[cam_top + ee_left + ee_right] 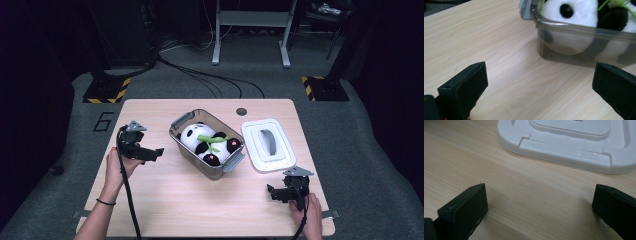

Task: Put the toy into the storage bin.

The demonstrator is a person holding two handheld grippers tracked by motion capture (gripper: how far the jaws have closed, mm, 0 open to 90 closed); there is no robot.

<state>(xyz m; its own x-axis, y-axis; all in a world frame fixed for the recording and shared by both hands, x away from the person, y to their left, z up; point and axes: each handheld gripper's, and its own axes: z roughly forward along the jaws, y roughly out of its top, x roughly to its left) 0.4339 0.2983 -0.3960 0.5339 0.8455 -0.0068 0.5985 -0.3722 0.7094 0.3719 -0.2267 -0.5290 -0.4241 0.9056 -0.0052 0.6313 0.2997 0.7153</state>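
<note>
**A:** Pale wood counter (165,200), nothing on the near half except the two hands. The right gripper (274,192) sits at the near right corner, fingers (464,212) spread wide with bare wood between them, holding nothing. The left gripper (150,154) is a bit farther in on the left side, also wide open and empty.

**B:** So what's the job, closing the box?

**A:** That's my read. Going farther in, the white lid (268,145) lies flat on the counter just beyond the right gripper, handle side up. In the right gripper view its near edge (574,152) is straight ahead of the fingers, close but not touching. Left of the lid, around the middle of the counter, is the smoky clear bin (186,150) with the plush panda (197,137) lying in it, a green bamboo sprig across its belly.

**B:** Which hand goes for the lid?

**A:** Right one, easily. The lid is directly beyond it, while the left gripper would have to cross the whole bin. The left gripper looks at the bin's side wall (574,52) instead, close by, so it's probably better used to steady it.

**B:** Anything awkward?

**A:** The bin's long axis runs diagonally, far-left to near-right, while the lid lies closer to square with the counter edge. So the lid likely needs a twist on the way over.
</note>
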